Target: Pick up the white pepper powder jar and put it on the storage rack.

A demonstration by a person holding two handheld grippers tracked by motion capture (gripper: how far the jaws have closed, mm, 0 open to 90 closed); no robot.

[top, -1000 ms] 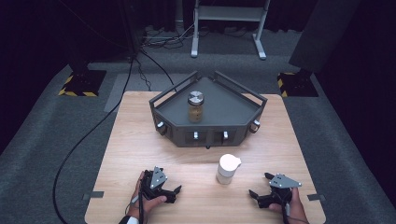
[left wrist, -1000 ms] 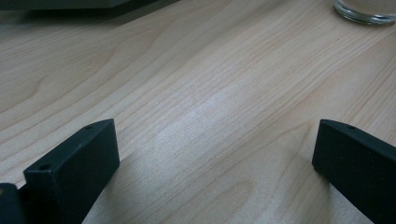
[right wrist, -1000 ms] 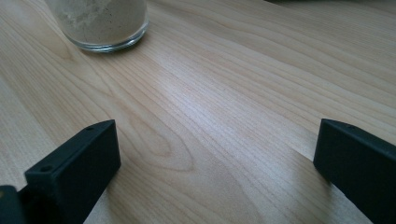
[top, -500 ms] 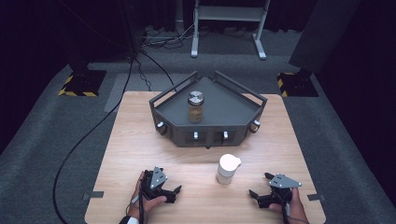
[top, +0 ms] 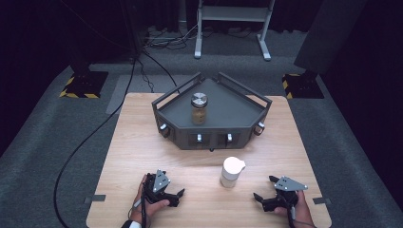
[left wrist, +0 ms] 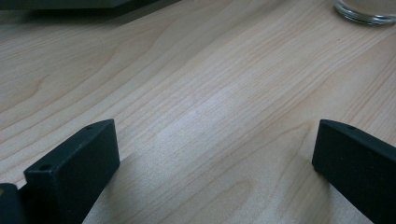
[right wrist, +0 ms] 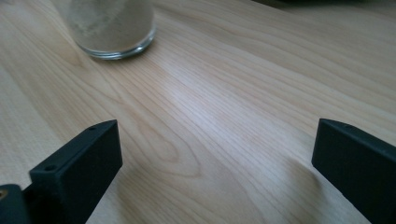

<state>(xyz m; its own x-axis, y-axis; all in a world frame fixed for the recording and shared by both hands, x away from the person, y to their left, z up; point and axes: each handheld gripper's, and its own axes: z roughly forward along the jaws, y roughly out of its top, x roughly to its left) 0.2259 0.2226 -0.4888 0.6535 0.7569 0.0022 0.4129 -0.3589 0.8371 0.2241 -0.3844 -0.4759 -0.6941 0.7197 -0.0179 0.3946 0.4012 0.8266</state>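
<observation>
High view, start of the work: the left gripper [top: 175,194], at the lower left of the frame, and the right gripper [top: 260,198], at the lower right, rest low over the near edge of the wooden table [top: 142,142], each held in a hand and both pointing inward toward the centre. Between them, slightly nearer the right gripper and a little higher in the frame, stands a white-lidded jar [top: 231,171], upright and apart from both tools. Left gripper view: the two black jaws stand wide apart with bare wood between them, and the glass base of the jar [left wrist: 369,10] sits at the upper right corner. Right gripper view: the jaws are likewise wide apart and empty, and the jar [right wrist: 112,25], its pale powdery contents visible through the glass, stands at the upper left, near but untouched. At the centre of the high view a dark grey angular tray [top: 237,111] carries a second jar with a metal lid [top: 199,108] and brownish contents, well apart from both grippers. Judged step: rest before the approach; nothing is grasped. The next move appears to call for one gripper, most plausibly the right, to advance and close around the white-lidded jar's body, squarely enough that the glass neither tips nor slips.
</observation>
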